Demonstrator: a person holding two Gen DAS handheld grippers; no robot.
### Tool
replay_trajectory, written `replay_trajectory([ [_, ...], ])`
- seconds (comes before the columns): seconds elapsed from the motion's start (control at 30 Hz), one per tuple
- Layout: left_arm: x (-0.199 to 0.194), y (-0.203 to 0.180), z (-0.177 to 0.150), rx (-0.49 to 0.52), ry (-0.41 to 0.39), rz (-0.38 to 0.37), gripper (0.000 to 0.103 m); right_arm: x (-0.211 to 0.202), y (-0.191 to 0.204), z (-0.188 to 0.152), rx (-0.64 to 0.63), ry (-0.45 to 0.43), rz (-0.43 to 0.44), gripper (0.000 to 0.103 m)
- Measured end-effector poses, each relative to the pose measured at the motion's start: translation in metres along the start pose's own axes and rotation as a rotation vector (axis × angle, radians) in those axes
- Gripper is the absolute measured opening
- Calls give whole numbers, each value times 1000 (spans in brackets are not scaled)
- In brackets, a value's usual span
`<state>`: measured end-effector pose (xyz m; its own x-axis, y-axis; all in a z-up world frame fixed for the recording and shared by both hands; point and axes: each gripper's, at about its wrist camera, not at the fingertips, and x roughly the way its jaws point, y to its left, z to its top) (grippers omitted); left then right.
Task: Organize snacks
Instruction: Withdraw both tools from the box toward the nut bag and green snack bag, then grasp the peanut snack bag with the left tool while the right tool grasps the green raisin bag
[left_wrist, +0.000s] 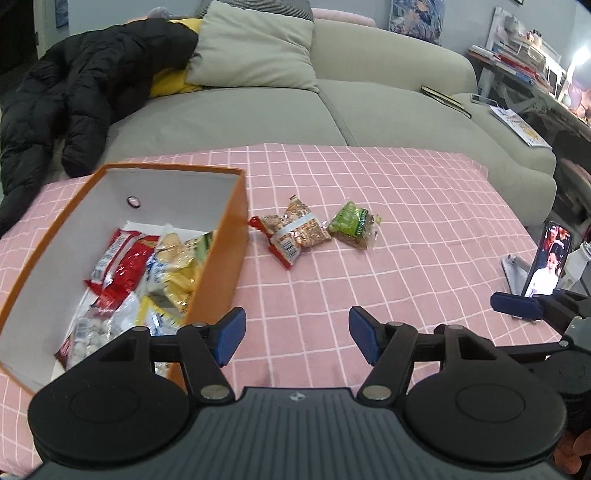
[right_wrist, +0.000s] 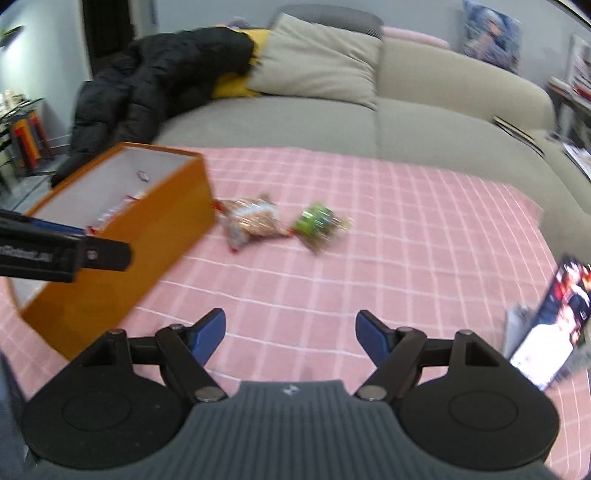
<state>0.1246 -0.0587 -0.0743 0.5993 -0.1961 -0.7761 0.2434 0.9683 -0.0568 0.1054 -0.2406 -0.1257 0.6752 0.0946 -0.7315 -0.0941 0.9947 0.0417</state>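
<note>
Both my tools, left tool (left_wrist: 297, 338) and right tool (right_wrist: 290, 338), were released and empty. Ahead lay the peanut packet (left_wrist: 295, 230) touching the green packet (left_wrist: 351, 223); grabbing one risked dragging its neighbour.

The tablecloth (left_wrist: 406, 206) is pink with a white grid pattern. The open cardboard box (left_wrist: 225, 254) is orange outside and white inside; beside it lie a brown, red-edged snack packet (left_wrist: 295, 232) and a green snack packet (left_wrist: 351, 221). The sofa (left_wrist: 369, 110) is beige-grey and carries a black puffer jacket (left_wrist: 85, 92) and a yellow cushion (left_wrist: 170, 81).
</note>
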Motion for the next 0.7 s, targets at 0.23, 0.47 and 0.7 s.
replay_trajectory([
  [0.23, 31, -11, 19, 42, -1, 21, 75, 23, -24, 9, 9, -7, -17, 75],
  [0.47, 65, -17, 47, 64, -2, 35, 75, 56, -30, 34, -58, -42, -19, 72],
  [0.7, 115, -33, 63, 315, 45, 94, 75, 103, -16, 52, -250, -72, -39, 71],
])
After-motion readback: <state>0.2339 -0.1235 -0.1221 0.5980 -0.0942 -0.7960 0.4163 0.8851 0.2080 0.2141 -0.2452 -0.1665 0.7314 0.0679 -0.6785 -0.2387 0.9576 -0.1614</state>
